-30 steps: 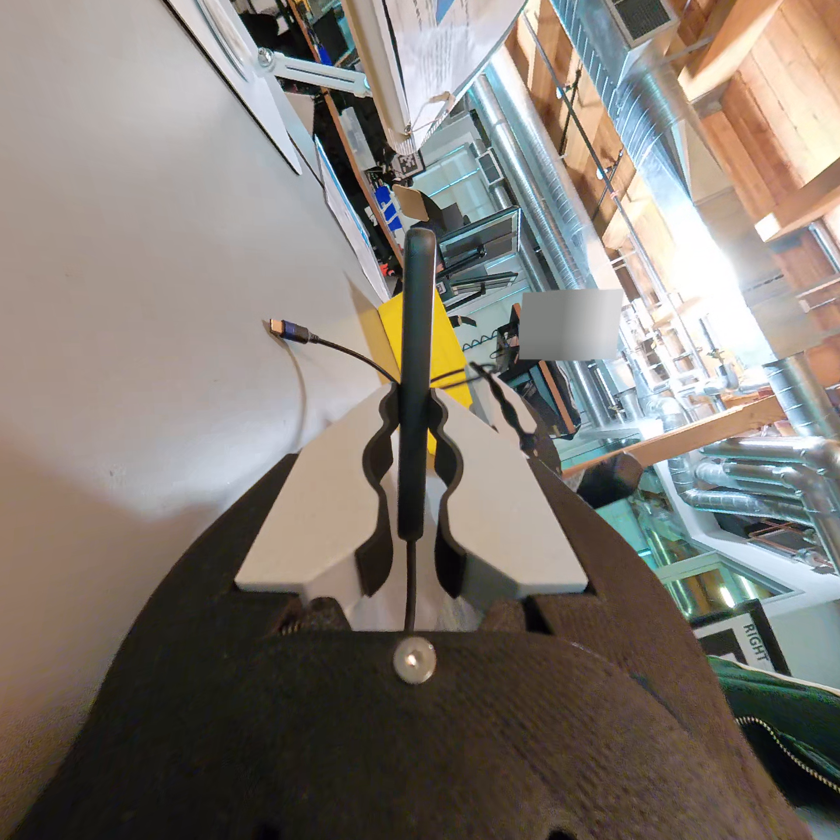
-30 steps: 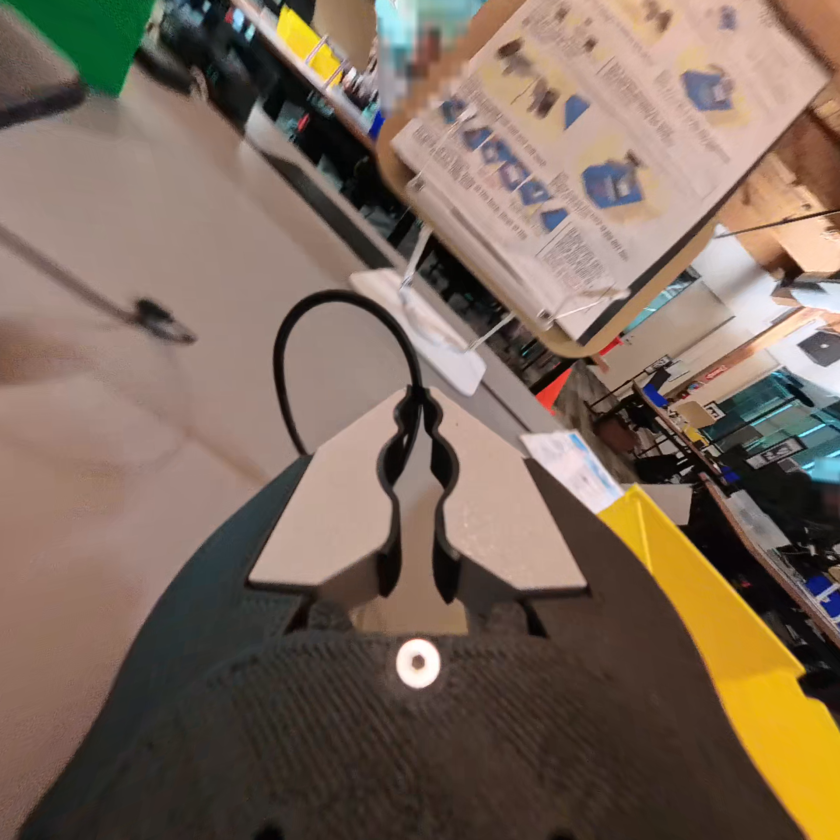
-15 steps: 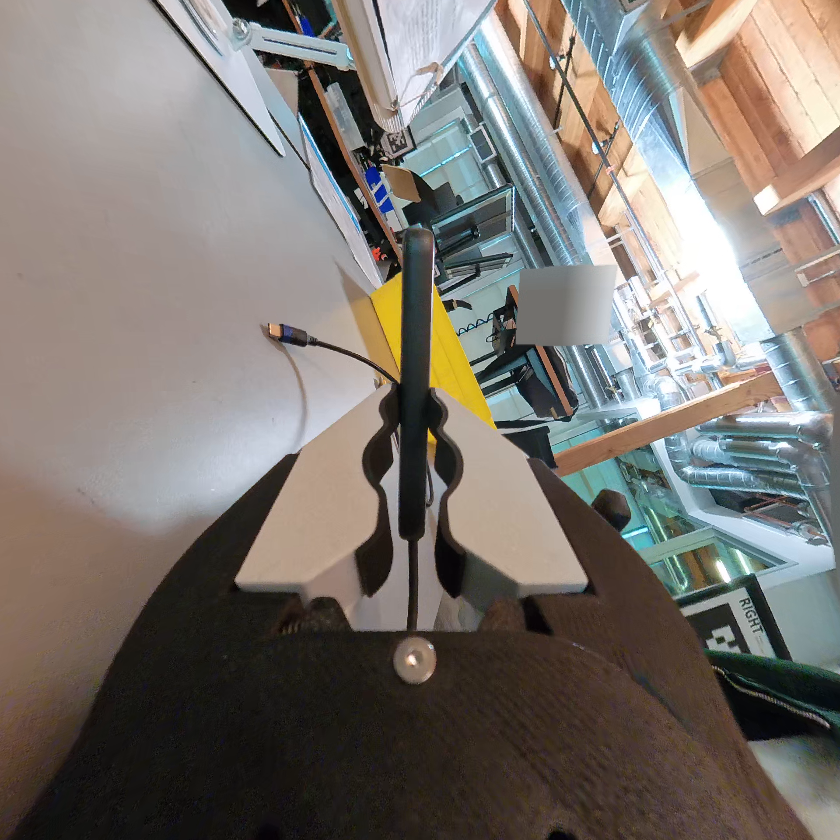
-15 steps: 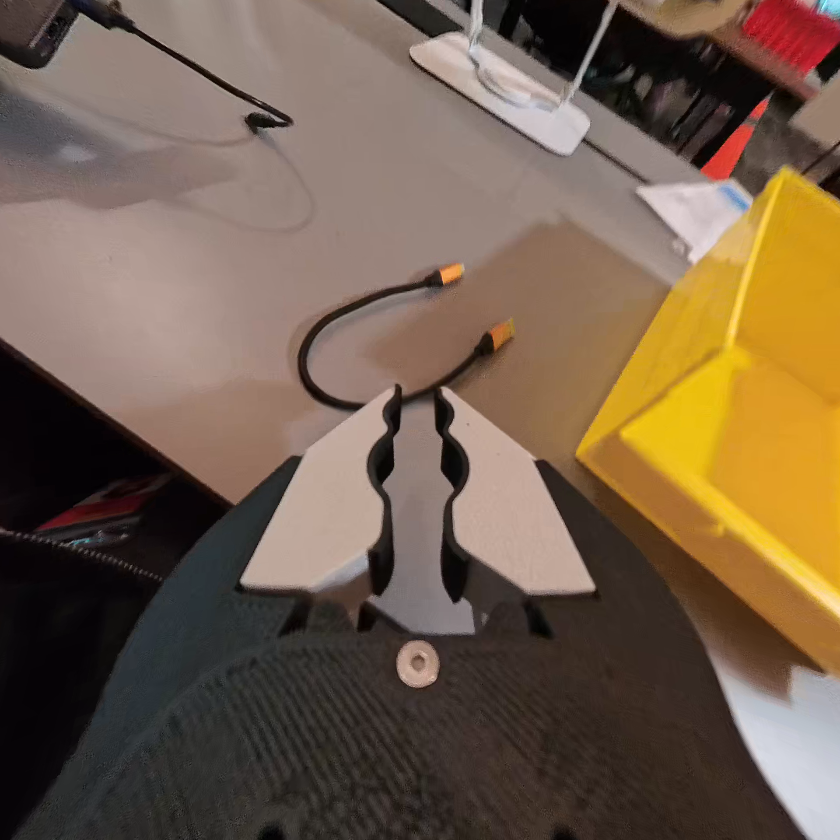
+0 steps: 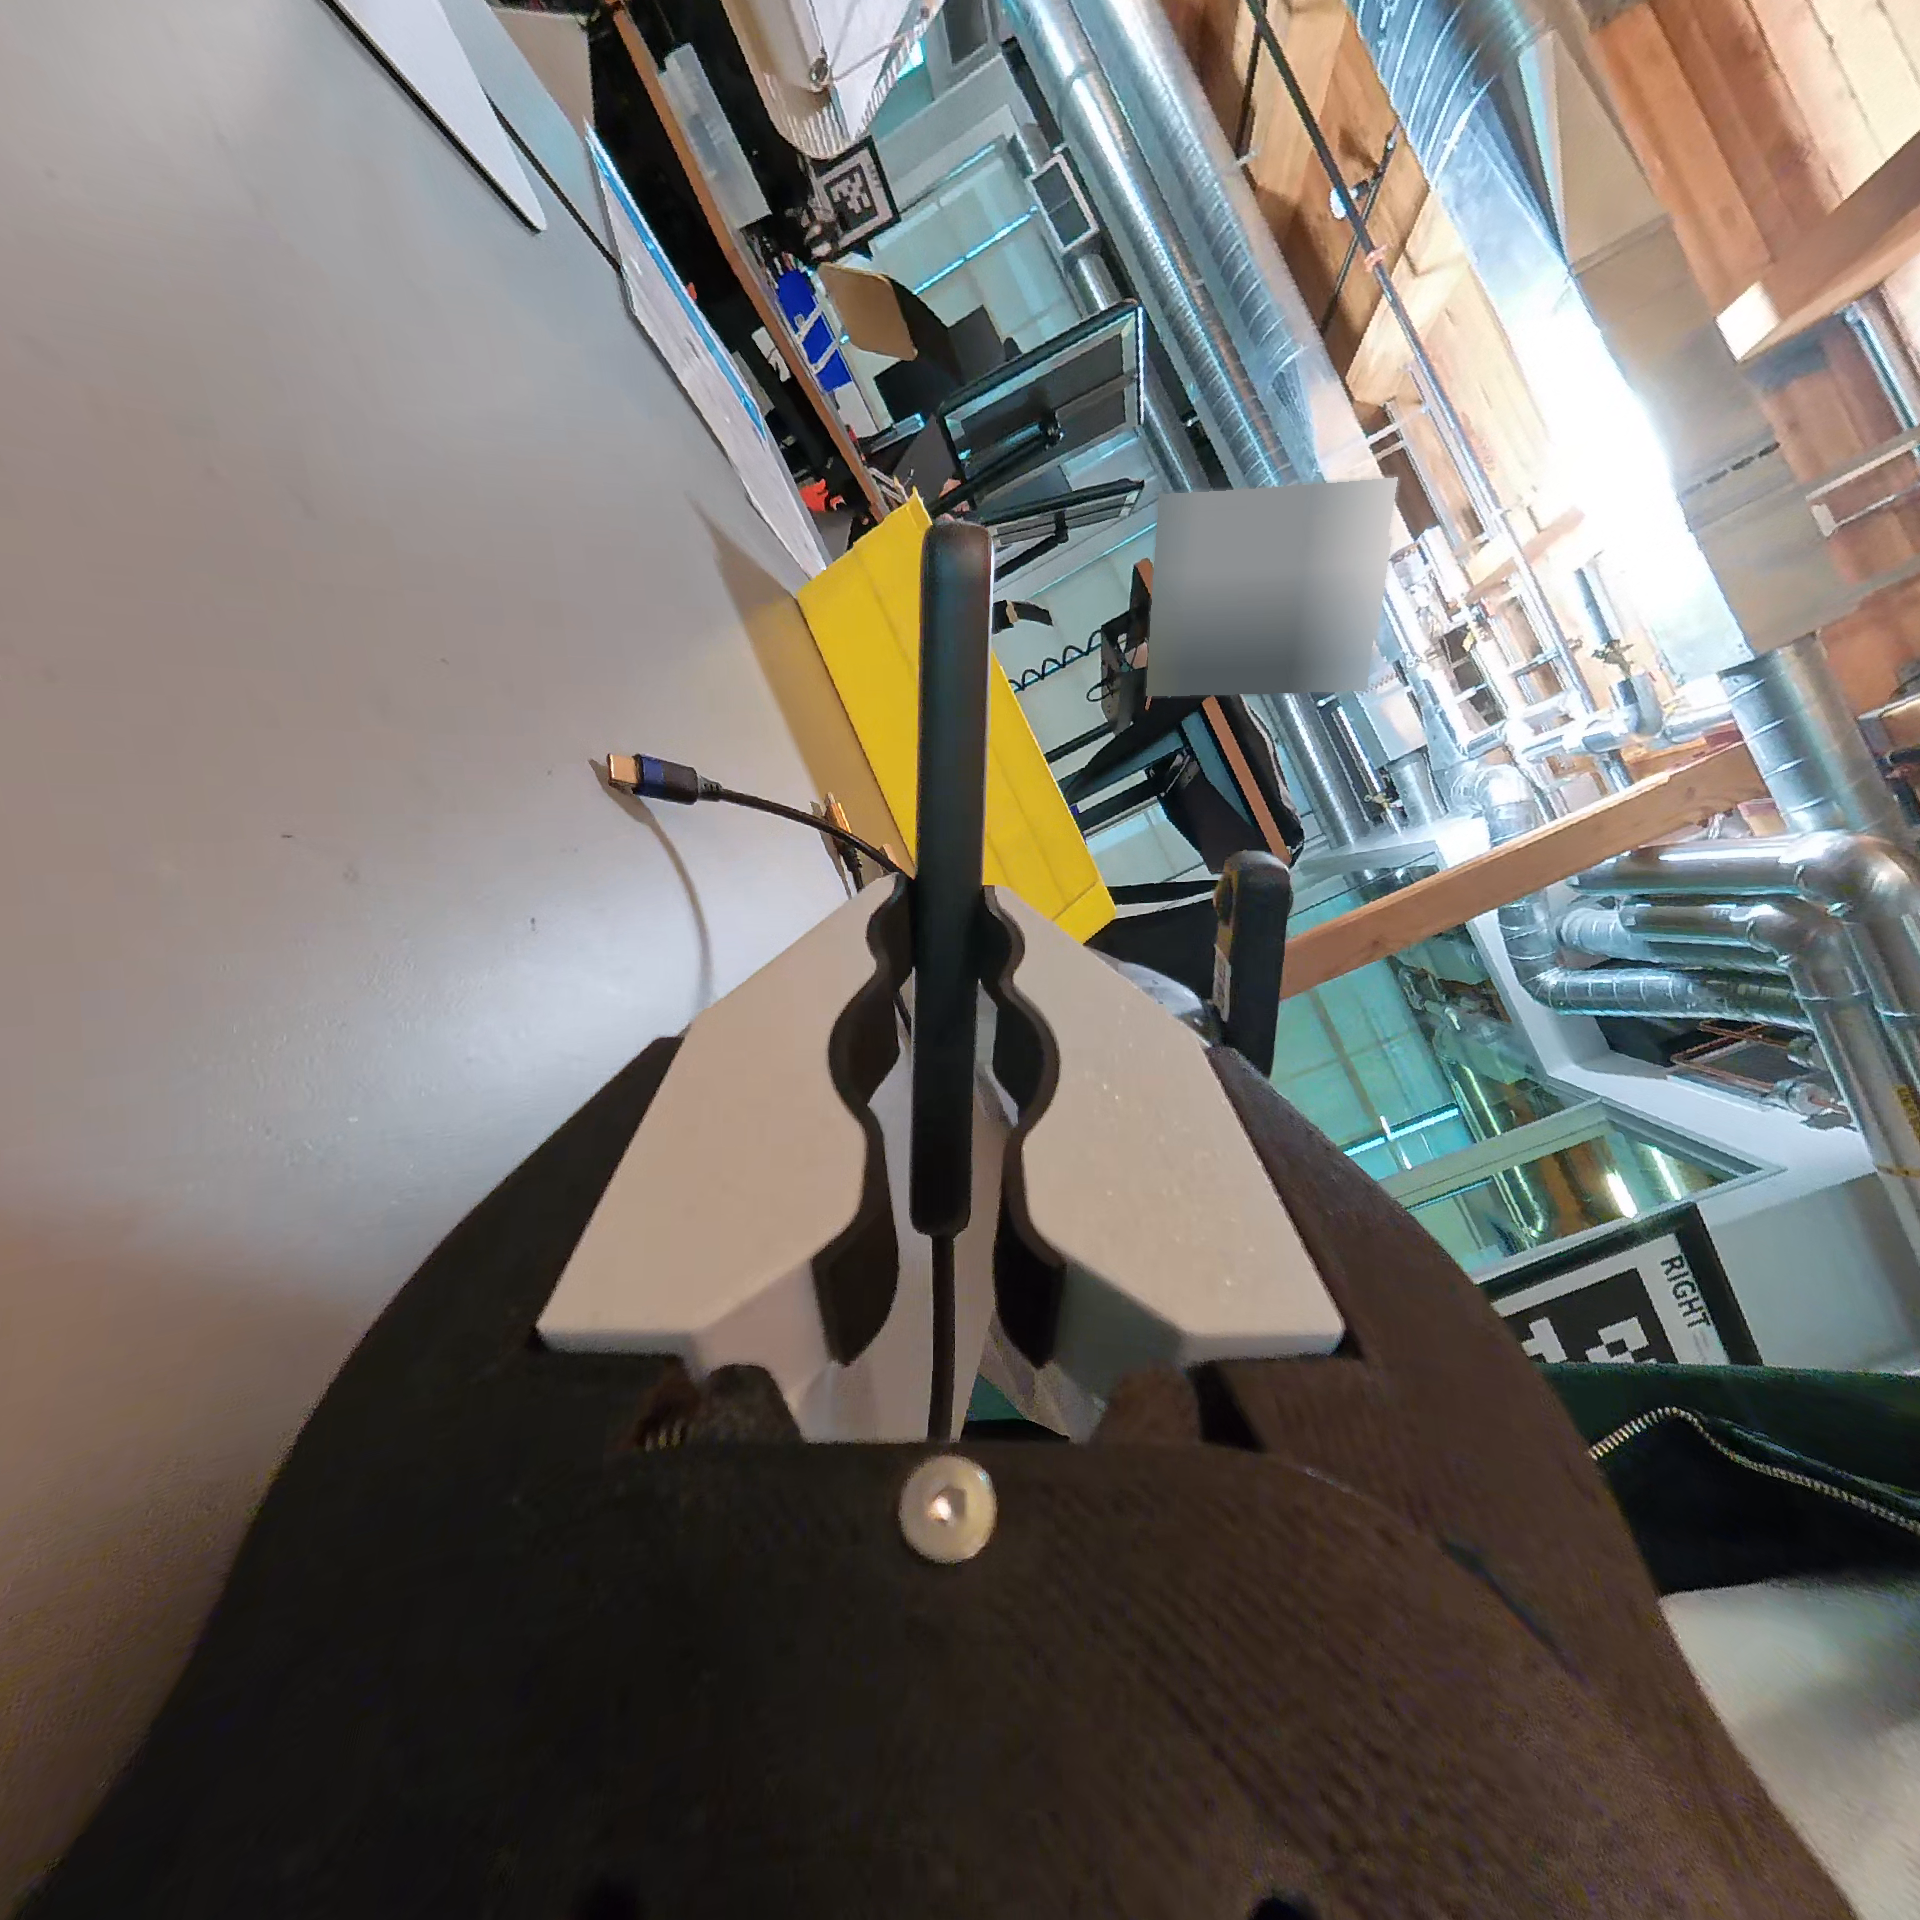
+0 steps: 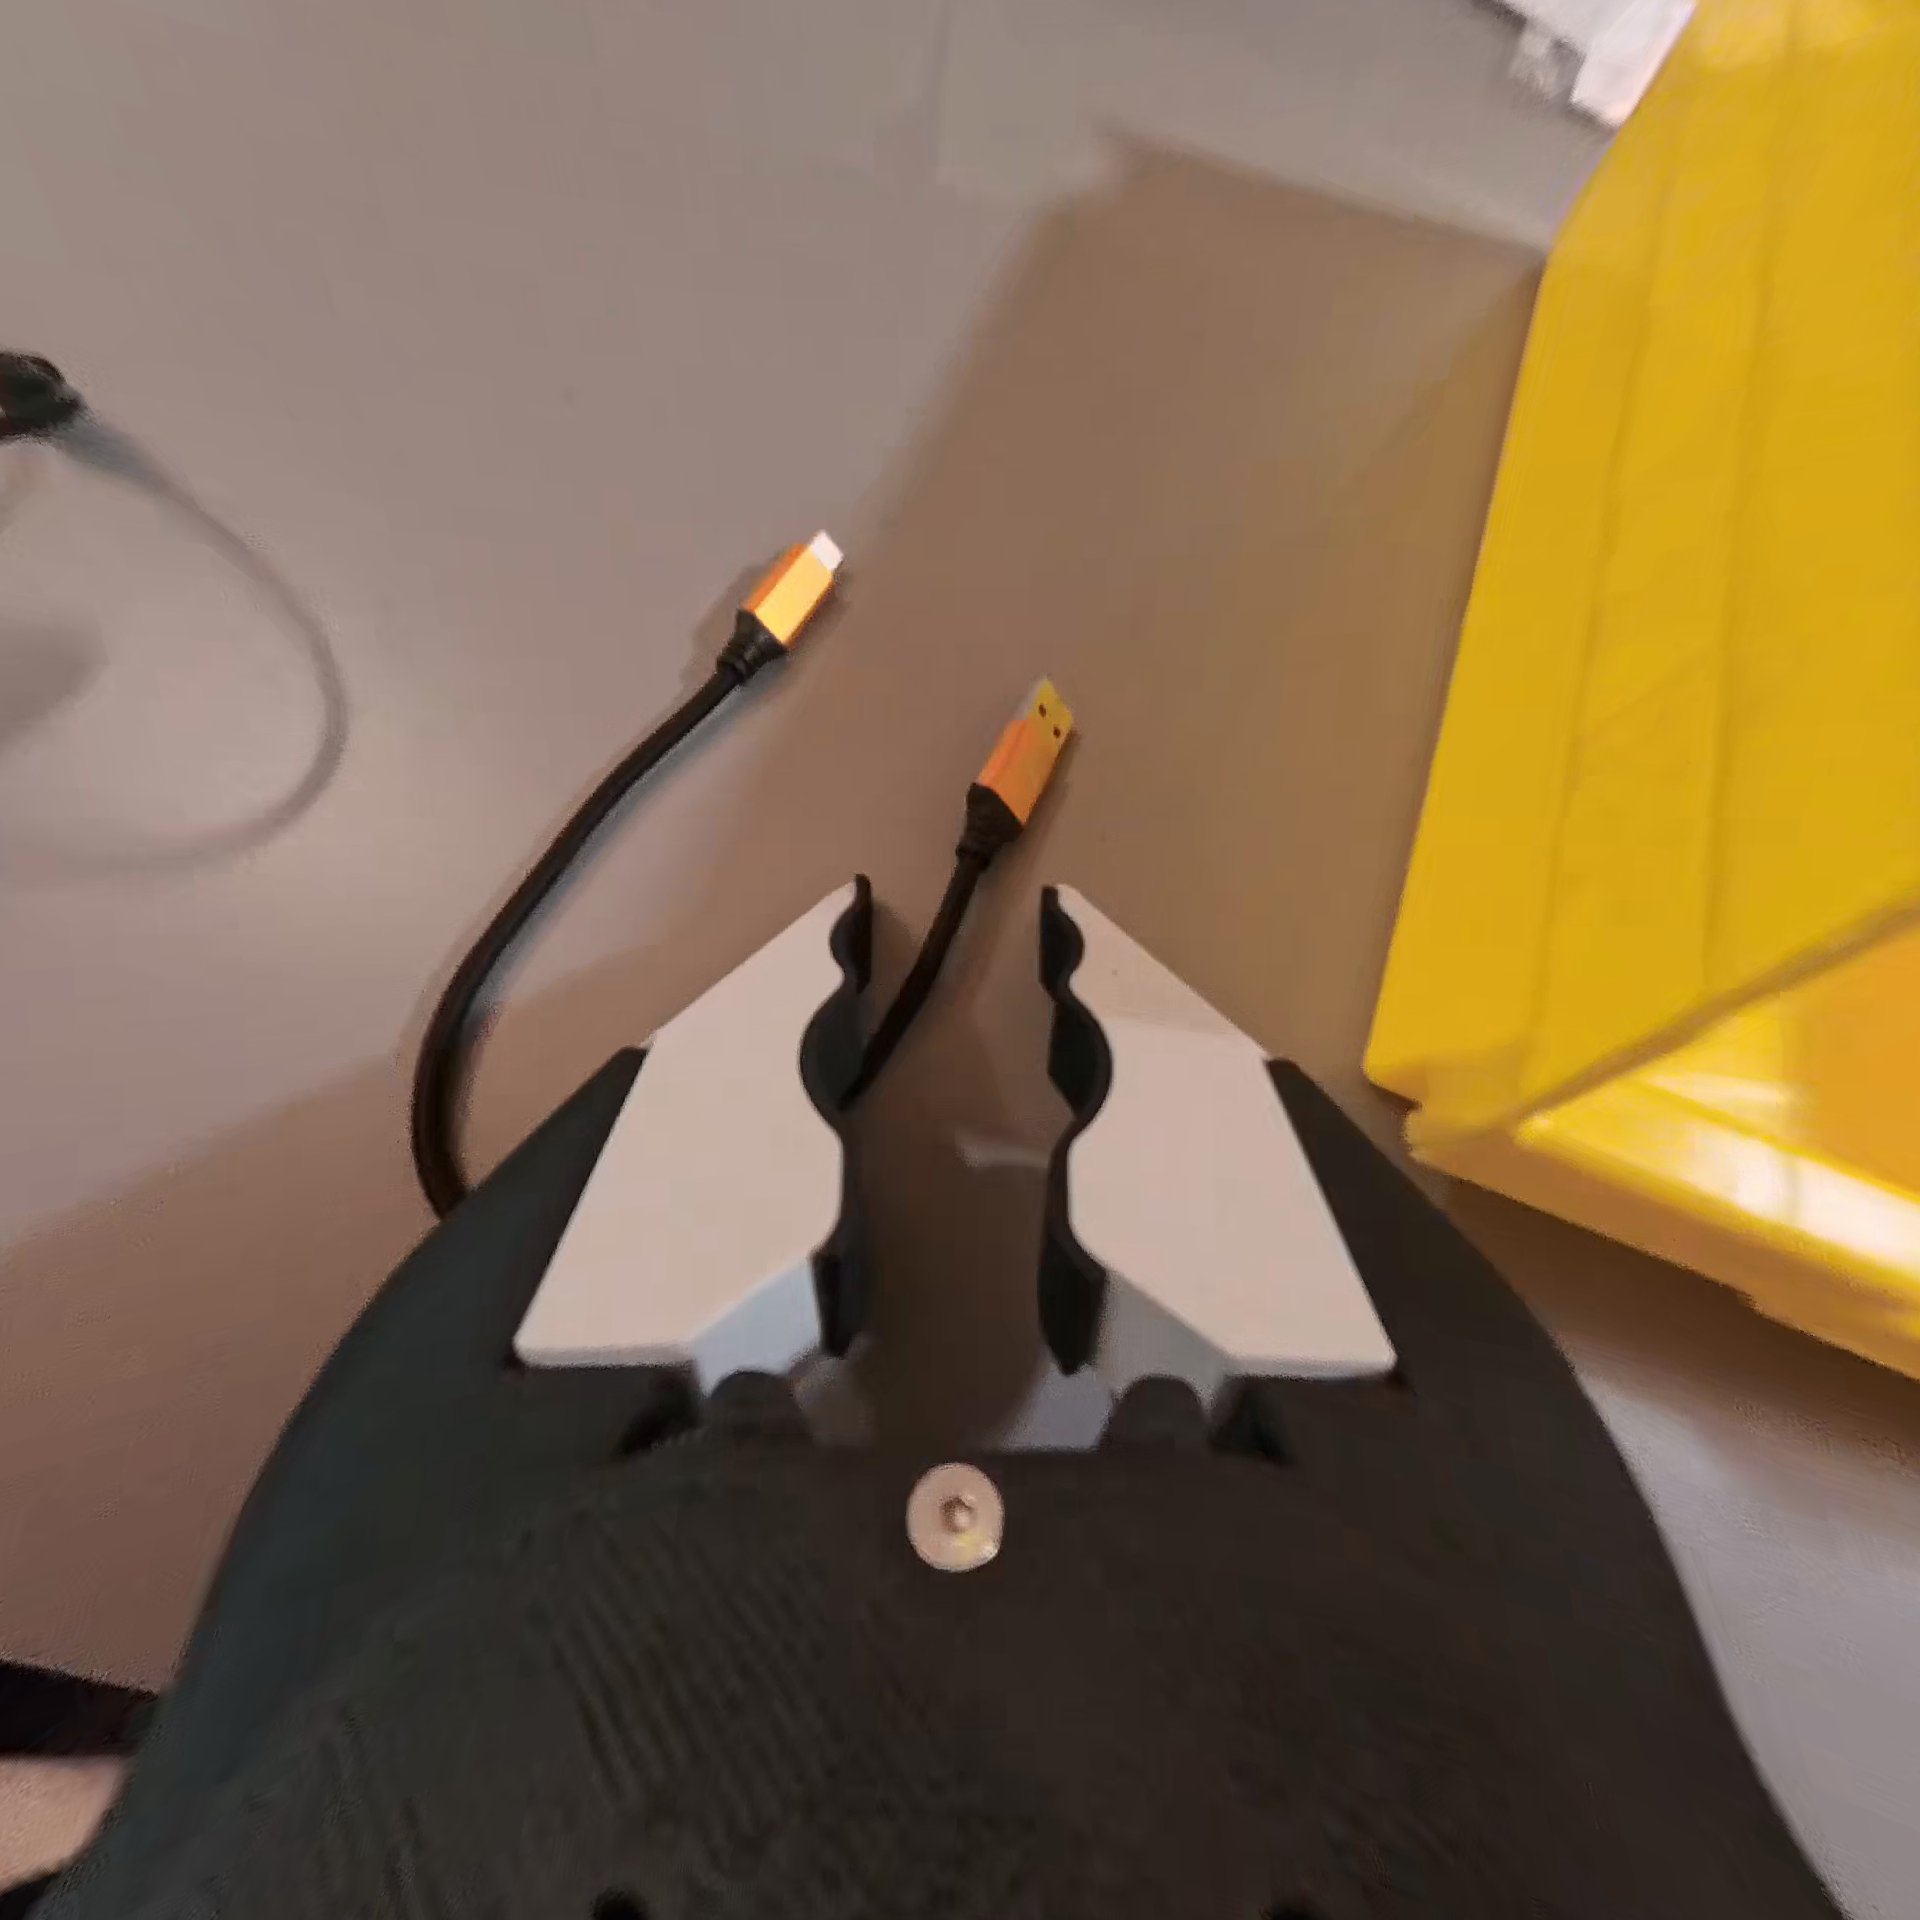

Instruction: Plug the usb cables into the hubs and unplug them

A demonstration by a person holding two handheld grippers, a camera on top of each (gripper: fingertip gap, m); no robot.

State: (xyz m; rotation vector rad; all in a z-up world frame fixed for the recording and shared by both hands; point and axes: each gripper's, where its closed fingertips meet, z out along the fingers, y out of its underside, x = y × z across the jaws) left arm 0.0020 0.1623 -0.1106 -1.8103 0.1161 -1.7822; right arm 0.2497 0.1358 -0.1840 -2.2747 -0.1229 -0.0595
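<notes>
My left gripper [image 5: 945, 883] is shut on a slim dark hub [image 5: 951, 727], held edge-on and sticking out past the fingertips; its thin lead runs back between the jaws. A black cable with a blue-sleeved plug [image 5: 660, 776] lies on the grey table [image 5: 312, 727] beyond it. My right gripper [image 6: 951, 904] is open, low over a short black cable [image 6: 540, 894] with orange plugs. The larger orange plug [image 6: 1023, 753] lies just ahead of the fingertips, and its cord passes between the jaws. The smaller orange plug [image 6: 792, 594] lies farther left.
A yellow bin [image 6: 1662, 623] stands close on the right of the right gripper, and it also shows in the left wrist view [image 5: 883, 675] behind the hub. Another dark cable end [image 6: 31, 400] lies blurred at the far left. A white stand base [image 5: 457, 114] sits at the table's far end.
My right gripper let go of the black cable, which now lies on the table, then tipped down, opened wider and came close over the larger orange plug. My left gripper kept hold of the hub.
</notes>
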